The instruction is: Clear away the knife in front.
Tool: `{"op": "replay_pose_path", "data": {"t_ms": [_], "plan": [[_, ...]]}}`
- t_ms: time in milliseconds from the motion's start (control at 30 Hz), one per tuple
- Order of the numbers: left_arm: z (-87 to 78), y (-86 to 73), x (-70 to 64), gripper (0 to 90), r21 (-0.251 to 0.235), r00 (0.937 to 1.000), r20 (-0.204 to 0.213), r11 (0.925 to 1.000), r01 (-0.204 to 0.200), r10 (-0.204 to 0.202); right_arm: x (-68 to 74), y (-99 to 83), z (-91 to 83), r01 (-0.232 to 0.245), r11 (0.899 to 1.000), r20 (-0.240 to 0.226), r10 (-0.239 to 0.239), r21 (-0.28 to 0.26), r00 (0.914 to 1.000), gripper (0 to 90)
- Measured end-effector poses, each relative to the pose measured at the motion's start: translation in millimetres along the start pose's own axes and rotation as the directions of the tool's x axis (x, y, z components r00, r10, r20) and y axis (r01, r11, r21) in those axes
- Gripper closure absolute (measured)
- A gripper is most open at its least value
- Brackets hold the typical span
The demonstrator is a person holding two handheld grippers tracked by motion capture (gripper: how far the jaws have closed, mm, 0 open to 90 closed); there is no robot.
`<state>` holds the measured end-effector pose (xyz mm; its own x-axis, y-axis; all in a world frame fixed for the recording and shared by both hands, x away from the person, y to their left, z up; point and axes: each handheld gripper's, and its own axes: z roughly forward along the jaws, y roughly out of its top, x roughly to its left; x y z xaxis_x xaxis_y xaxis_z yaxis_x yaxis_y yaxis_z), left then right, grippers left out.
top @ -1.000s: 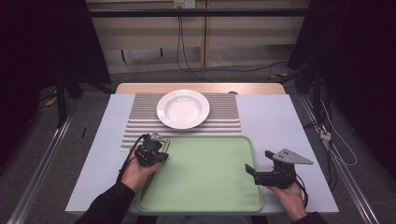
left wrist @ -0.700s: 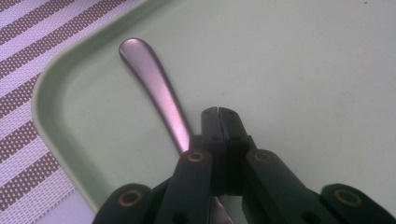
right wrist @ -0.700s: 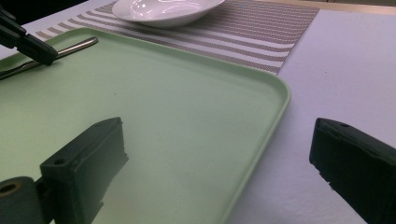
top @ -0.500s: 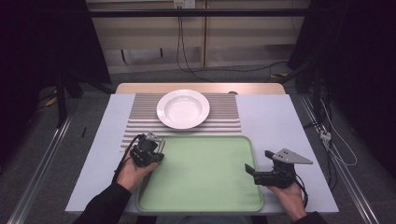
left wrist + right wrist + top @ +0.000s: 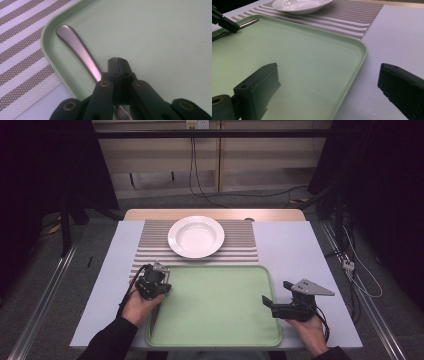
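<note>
One utensil handle [image 5: 79, 51] beneath left gripper [image 5: 117, 60]

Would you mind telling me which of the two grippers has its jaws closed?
The left gripper: its jaws meet above the metal utensil handle. The right gripper has its jaws wide apart.

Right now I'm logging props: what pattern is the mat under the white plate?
The mat has brown and white stripes, clearest in the left gripper view.

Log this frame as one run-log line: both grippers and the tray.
left gripper: shut beside utensil handle, not gripping | right gripper: open, empty, over tray edge | green tray: holds utensil | white plate: on striped mat
</note>
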<state>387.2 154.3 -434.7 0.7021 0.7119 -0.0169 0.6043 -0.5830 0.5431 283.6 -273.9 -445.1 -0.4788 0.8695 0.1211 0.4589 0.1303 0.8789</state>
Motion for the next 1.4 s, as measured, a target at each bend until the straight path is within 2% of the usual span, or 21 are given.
{"op": "replay_pose_path", "data": {"t_ms": [433, 600, 633, 667, 767, 833, 1000, 1100, 1167, 1200, 1267, 1400], "plan": [[-1.6, -3.1, 1.2, 90.0, -0.007, 1.0, -0.003, 1.0, 0.004, -0.004, 0.0, 0.0, 0.4, 0.0, 1.0, 0.001, 0.0, 0.0, 1.0, 3.4], [-3.5, -4.8, 3.8, 89.6, -0.047, 0.9997, 0.015, 0.9987, 0.021, -0.021, 0.1, 0.1, 0.6, 0.001, 1.0, -0.001, -0.001, 0.0, 1.0, 3.4], [-4.0, -4.8, 4.0, 85.0, -0.061, 0.9994, 0.023, 0.9978, 0.026, -0.025, 0.2, 0.2, 0.8, -0.001, 1.0, -0.001, 0.001, 0.001, 1.0, 3.4], [-4.2, -4.8, 3.2, 85.0, -0.075, 0.999, 0.03, 0.9965, 0.037, -0.035, 0.2, 0.2, 0.8, -0.001, 1.0, -0.001, 0.001, 0.001, 1.0, 3.4], [-6.6, -4.1, 1.3, 77.7, -0.106, 0.9992, 0.033, 0.994, 0.025, -0.021, 0.3, 0.3, 0.8, -0.002, 1.0, -0.001, 0.002, -0.002, 1.0, 3.4], [-8.2, -3.5, 0.3, 68.8, -0.133, 0.9992, 0.033, 0.9907, 0.026, -0.022, 0.2, 0.3, 0.6, 0.001, 1.0, -0.001, -0.001, -0.001, 1.0, 3.4], [-10.9, -2.6, -0.3, 37.0, -0.204, 0.9989, 0.038, 0.9784, 0.036, -0.029, 0.2, 0.4, 0.5, -0.001, 1.0, -0.002, 0.001, -0.001, 1.0, 3.4], [-13.1, -2.3, 0.2, 21.3, -0.225, 0.9971, 0.037, 0.9718, 0.072, -0.066, 0.2, 0.5, 0.5, -0.006, 1.0, -0.003, 0.006, -0.002, 1.0, 3.4], [-17.0, -2.3, 3.2, 15.0, -0.239, 0.9923, 0.079, 0.9645, 0.112, -0.095, -0.1, 0.4, 0.5, -0.006, 1.0, -0.001, 0.006, -0.003, 1.0, 3.4], [-19.6, -2.6, 3.5, 12.0, -0.236, 0.9909, 0.08, 0.9637, 0.124, -0.108, -0.6, 0.4, 0.6, -0.006, 1.0, -0.002, 0.006, -0.005, 1.0, 3.4], [-25.7, -3.7, 1.3, 7.2, -0.248, 0.9932, 0.074, 0.9629, 0.106, -0.09, -1.6, 0.6, 0.7, -0.011, 1.0, -0.001, 0.011, -0.006, 0.9999, 3.4], [-34.9, -8.3, -1.1, 7.3, -0.303, 0.9954, 0.052, 0.9484, 0.093, -0.081, -2.4, 0.6, 0.9, -0.014, 1.0, 0.003, 0.014, -0.006, 0.9999, 3.4]]}}
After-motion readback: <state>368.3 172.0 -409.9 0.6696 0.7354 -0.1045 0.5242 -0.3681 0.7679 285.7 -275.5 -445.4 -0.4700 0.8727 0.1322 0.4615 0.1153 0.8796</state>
